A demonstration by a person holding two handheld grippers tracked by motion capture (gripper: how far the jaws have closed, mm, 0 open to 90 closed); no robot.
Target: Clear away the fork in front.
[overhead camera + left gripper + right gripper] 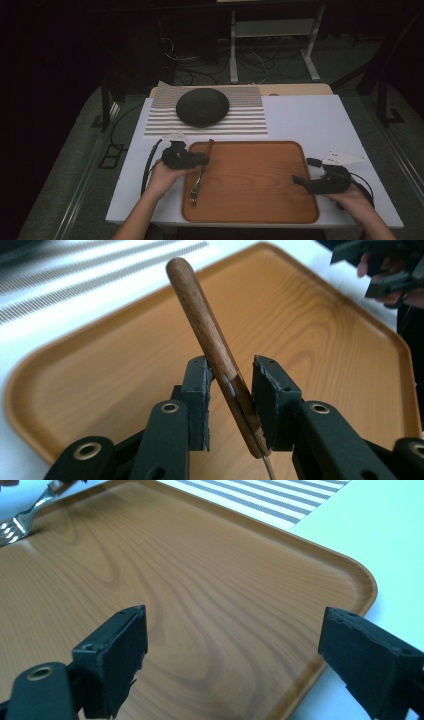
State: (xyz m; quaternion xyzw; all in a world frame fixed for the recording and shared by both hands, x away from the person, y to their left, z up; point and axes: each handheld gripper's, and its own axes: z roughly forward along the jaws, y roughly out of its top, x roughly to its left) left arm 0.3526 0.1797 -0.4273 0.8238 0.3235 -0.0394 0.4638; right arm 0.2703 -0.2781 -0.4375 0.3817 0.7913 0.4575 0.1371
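A fork (200,175) with a wooden handle (200,320) lies slanted over the left part of an orange-brown wooden tray (250,175). Its metal tines (20,520) touch the tray floor near the front left. My left gripper (204,160) reaches in over the tray's left rim and is shut on the fork's handle, which sits askew between the two pads (232,385). My right gripper (302,170) hovers at the tray's right rim, open wide with nothing between its jaws (232,630). It also appears far off in the left gripper view (380,270).
Behind the tray, a dark round dome-shaped object (202,106) rests on a grey-and-white striped mat (250,117). Everything sits on a white board (310,120) over the table. The tray floor (200,580) is bare to the right of the fork. Cables and frame legs lie beyond.
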